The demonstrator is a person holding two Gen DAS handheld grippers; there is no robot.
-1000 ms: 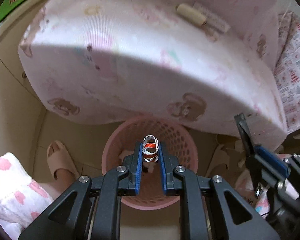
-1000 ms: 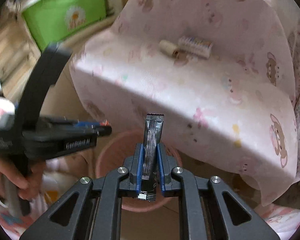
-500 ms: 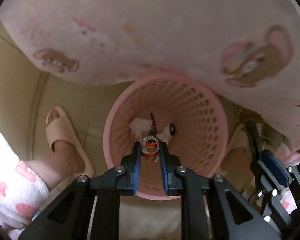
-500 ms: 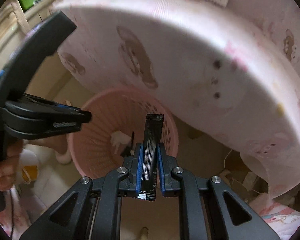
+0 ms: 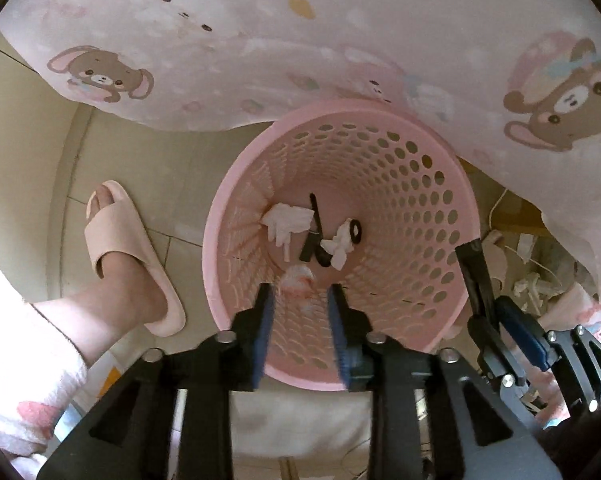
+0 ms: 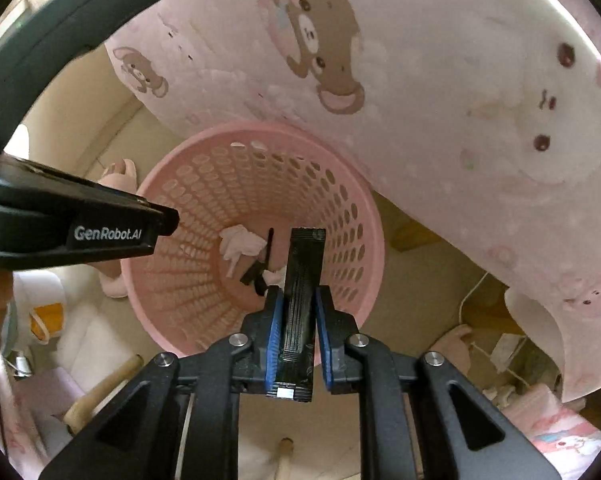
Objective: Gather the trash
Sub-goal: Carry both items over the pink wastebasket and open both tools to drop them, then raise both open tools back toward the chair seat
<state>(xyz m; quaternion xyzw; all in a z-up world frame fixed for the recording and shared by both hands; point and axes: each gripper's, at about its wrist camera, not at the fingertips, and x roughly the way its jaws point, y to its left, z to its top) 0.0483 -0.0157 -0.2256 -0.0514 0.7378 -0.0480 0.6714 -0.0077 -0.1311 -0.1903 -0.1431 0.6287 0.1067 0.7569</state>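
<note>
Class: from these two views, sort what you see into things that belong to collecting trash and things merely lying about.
Belongs to the job:
pink basket
black wrapper in the right gripper
blurred scrap below the open left gripper

Lying about:
slipper
bear-print sheet

Beige tile floor (image 5: 32, 168), w/ items.
Pink basket (image 5: 466, 216) standing on it; slippered foot (image 5: 120, 252) beside.

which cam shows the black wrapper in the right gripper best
The right wrist view: the black wrapper stands upright between the right gripper pads, above the pink basket. The left wrist view shows that gripper only side-on, the wrapper hidden.
</note>
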